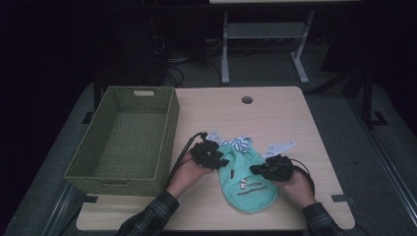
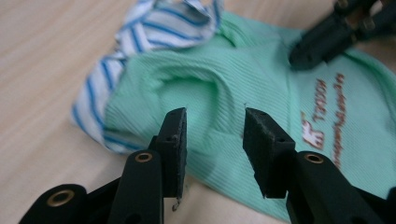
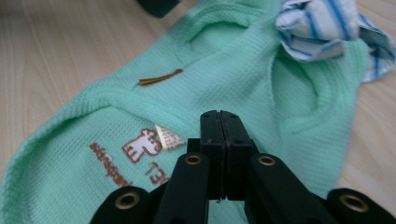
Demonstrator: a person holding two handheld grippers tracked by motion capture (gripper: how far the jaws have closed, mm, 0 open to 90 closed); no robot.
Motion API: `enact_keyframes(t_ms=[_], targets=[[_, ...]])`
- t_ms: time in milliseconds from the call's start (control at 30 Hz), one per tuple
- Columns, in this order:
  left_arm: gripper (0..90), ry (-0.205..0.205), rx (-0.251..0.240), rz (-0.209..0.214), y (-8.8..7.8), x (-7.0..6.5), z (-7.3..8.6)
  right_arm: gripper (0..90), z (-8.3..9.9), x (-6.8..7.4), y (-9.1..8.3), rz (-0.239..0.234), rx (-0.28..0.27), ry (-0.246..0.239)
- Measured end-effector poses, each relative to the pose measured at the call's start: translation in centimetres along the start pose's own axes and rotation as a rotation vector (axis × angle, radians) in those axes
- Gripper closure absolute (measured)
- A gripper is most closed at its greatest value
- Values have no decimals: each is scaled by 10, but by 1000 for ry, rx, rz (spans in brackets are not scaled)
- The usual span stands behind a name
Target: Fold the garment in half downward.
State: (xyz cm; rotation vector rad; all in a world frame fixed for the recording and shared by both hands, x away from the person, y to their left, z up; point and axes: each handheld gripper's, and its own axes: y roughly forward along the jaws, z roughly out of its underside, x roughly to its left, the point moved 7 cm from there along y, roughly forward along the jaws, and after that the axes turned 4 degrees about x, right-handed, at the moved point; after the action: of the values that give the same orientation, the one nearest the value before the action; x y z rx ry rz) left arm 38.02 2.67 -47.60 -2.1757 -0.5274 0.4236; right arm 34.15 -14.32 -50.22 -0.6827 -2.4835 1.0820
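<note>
The mint green knit garment [image 1: 248, 182] is soft and limp; take a hem edge. Left gripper [image 2: 215, 135] fingers spread above it, right gripper [image 3: 219, 122] fingers pressed together, empty.

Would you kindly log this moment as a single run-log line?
left hand-held gripper: open above green garment | right hand-held gripper: shut, over garment | striped cloth: at garment's top | basket: left of garment

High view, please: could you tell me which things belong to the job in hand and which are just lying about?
In use: green garment, striped cloth, left hand-held gripper, right hand-held gripper.
Lying about: basket, table.
</note>
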Motion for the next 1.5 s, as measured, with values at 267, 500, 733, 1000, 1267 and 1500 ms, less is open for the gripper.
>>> enact_keyframes(t_ms=[267, 500, 733, 1000, 1267, 1500], targets=[[543, -1, -19, -25, 3, 23, -21, 897, -8, 7, 13, -21, -3, -9], [514, 11, -45, -14, 15, 39, -42, 897, -4, 5, 21, -20, 24, -19], [439, 10, 0, 3, 43, 48, -46, 897, -2, 5, 23, -15, 35, -21], [304, 20, 88, 16, 66, 46, -36, 898, -2, 4, 23, -17, 33, -23], [345, 74, 107, 3, 69, 41, -34, 898, -2, 4, 23, -16, 32, -24], [579, 126, 149, 25, 64, 36, -33, 898, -2, 4, 23, -17, 32, -22]])
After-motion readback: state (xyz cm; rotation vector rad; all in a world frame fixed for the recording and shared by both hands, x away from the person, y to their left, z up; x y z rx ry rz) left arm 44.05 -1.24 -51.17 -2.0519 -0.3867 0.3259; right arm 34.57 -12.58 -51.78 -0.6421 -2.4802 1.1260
